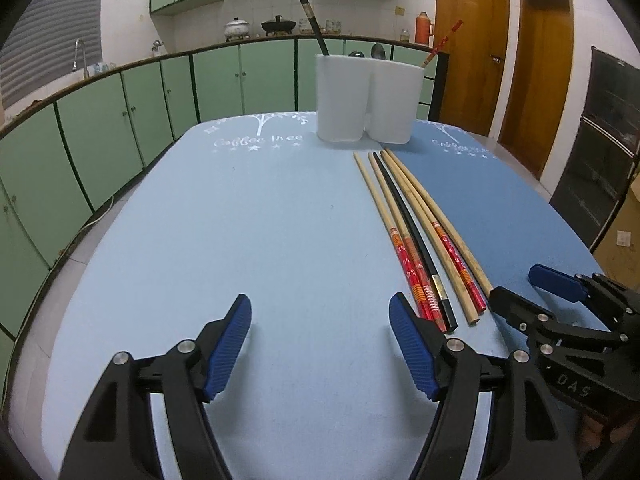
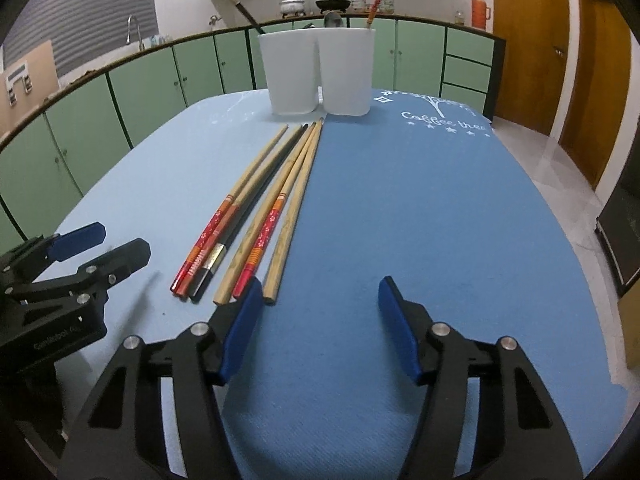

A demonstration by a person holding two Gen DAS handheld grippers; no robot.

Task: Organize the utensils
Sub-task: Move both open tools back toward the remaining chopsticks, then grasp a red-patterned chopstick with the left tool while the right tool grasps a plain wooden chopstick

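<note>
Left wrist view. Left gripper (image 1: 320, 344) hangs low over the table (image 1: 240, 220), jaws spread wide, nothing between them. Its right pad sits just beside the butt ends of the loose chopsticks (image 1: 416, 236). Count on the cloth: six sticks in a loose fan — three red-handled, one black, two plain wood. Tips point toward the holder (image 1: 368, 100), a white twin-cup caddy at the far edge of the table. Already in the holder: one black chopstick (image 1: 312, 20) in the left cup, one red chopstick (image 1: 444, 42) in the right cup, plus spoon bowls (image 1: 368, 53) peeking over the rim (two, as far as I can tell). Right gripper (image 1: 532, 284) shows at the frame's right edge, fingers parted, empty.

Right wrist view. Right gripper (image 2: 320, 320) also wide open and empty; its left pad almost touches the end of the nearest plain stick. Same six sticks (image 2: 260, 216) lie ahead and left, straddling the seam between pale and dark cloth. Holder (image 2: 316, 72) beyond them, near the stick tips but apart. Left gripper (image 2: 100, 246) at the left edge, parted.

Progress, my reading: early. A few pieces stowed, six chopsticks left to lift and drop in; no grasp yet made.
</note>
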